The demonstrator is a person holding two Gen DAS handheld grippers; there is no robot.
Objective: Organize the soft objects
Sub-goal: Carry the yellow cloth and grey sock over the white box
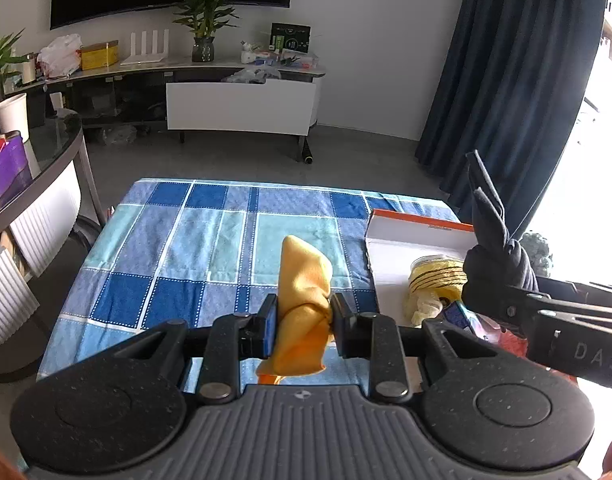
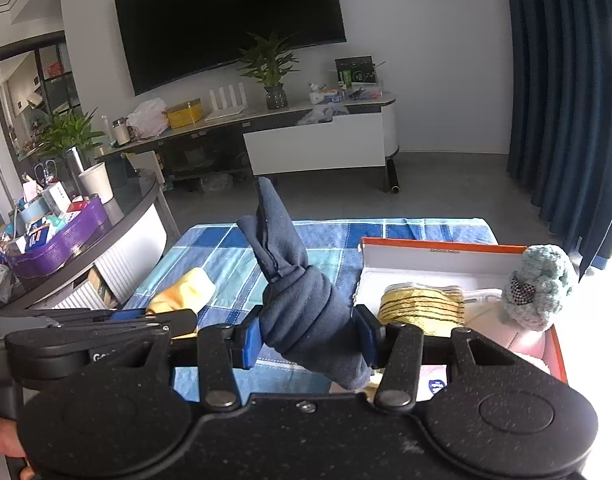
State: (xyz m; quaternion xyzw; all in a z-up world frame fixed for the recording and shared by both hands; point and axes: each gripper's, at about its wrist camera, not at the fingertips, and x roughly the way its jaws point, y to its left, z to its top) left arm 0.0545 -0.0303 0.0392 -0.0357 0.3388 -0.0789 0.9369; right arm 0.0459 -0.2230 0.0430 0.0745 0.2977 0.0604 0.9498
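Left tool up close, jaws pinched nearly together on a knotted yellow cloth bundle, held clear above the blue-and-teal checked cloth covering the tabletop; one end of the bundle sticks up, other end hangs below the pads. Right tool next to it, jaws abt halfway apart & clamped on a thick knotted dark navy cloth bundle, its pointed tail standing up, also off the tabletop. Right of both, on the checked cloth, sits an open white cardboard box w/ orange rim. Inside: a yellow knit piece w/ dark stripes, plus a fuzzy pale-green crocheted ball at the box's right edge w/ a small checked patch on it. More items lower in the box, too hidden to ID.
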